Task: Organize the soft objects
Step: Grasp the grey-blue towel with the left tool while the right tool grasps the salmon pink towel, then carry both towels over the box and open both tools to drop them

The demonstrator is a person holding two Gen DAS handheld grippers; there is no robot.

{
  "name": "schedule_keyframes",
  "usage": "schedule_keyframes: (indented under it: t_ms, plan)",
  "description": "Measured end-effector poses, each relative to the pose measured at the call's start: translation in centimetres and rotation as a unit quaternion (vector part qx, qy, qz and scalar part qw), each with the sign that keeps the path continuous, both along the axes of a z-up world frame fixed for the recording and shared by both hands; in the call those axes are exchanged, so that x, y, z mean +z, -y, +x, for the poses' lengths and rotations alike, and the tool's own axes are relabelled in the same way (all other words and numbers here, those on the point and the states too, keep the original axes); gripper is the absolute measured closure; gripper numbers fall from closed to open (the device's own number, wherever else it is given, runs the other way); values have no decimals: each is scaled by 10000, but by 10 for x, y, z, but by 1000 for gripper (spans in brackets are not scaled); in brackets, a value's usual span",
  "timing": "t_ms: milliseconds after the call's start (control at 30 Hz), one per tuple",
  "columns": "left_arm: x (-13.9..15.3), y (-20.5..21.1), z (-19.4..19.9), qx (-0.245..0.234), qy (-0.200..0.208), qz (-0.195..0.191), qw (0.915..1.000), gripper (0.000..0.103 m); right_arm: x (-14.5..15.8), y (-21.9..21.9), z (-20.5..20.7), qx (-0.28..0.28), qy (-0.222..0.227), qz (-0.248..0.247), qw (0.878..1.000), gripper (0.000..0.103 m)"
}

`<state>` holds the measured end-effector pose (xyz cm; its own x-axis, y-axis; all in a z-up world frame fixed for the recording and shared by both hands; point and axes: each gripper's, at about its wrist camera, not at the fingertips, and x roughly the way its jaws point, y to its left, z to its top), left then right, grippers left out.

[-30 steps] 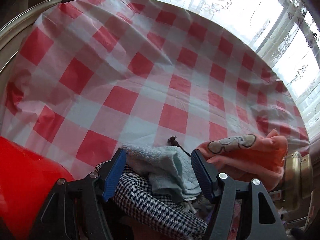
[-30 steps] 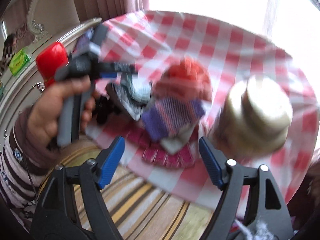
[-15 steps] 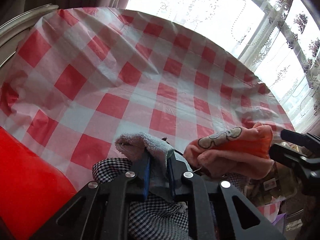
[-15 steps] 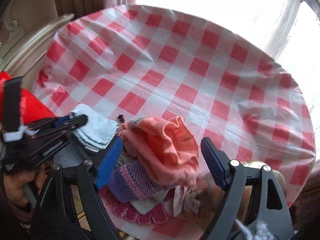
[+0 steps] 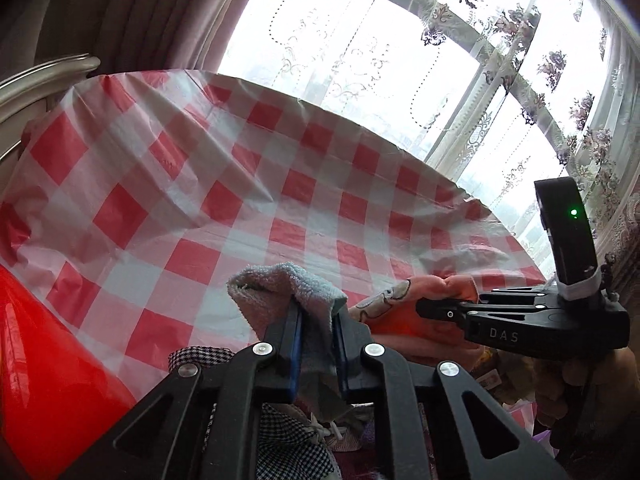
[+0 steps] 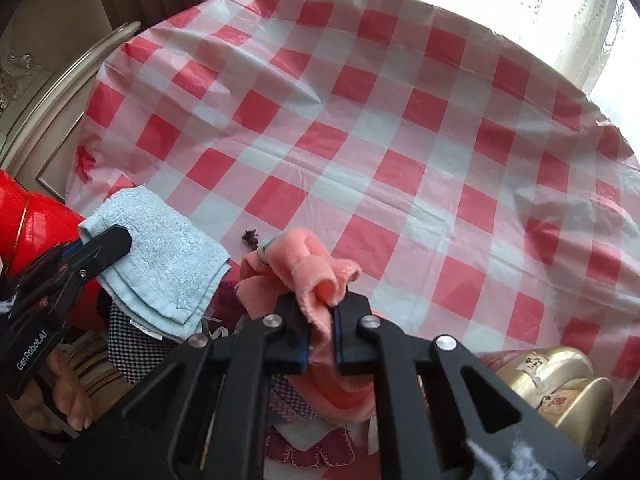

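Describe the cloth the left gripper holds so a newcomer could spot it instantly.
On the red-checked tablecloth, a heap of fabrics sits at the near edge. At its left, beside the salmon-pink cloth, is the light-blue terry towel: folded, looped pile, the only pale blue piece.

Domestic living or dining room. A round table (image 6: 400, 128) covered by a red-and-white checked plastic tablecloth (image 5: 240, 208) stands before a large window (image 5: 400, 60) hung with embroidered lace sheers (image 5: 552, 64) and mauve drapes (image 5: 152, 12); ornate carved furniture trim (image 6: 16, 68) at left.

Black hand-held gripper (image 5: 316, 330), blue pads (image 5: 295, 344), silver screws, "DAS" lettering.
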<state>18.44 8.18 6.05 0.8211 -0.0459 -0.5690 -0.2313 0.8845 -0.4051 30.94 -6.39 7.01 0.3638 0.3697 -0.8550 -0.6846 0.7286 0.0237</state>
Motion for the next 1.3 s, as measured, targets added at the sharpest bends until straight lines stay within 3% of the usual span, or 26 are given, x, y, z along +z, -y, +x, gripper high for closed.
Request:
schedule_keyframes:
  t_ms: [333,433,567,733,900,1067,1200,1300]
  plan:
    - [31,9,-26,-52,519,63,9986,89,103,58,-55,-238,583,1092,9920,93]
    - [38,15,-35,-121,611,27,9981,89,128,98,-88,-397,827,1295,9873,93]
    - [43,32,-49,-331,682,-95,9971,89,138,162,-127,-820,1043,1282,9828,93]
    - [48,62,-61,-671,715,-154,9951,89,114,264,-165,-1621,984,825,9784,93]
    - [57,95,-70,-1005,766,-136,9919,89,70,352,-194,-2231,578,388,9723,93]
    - [63,139,-77,-1472,740,-81,9863,89,9,417,-221,-2908,-191,288,9562,93]
    - [62,173,-84,-1841,677,-9,9806,89,-47,443,-240,-3269,-1041,523,9379,93]
    - [60,194,-86,-2094,613,60,9759,89,-71,448,-249,-3312,-1431,669,9302,93]
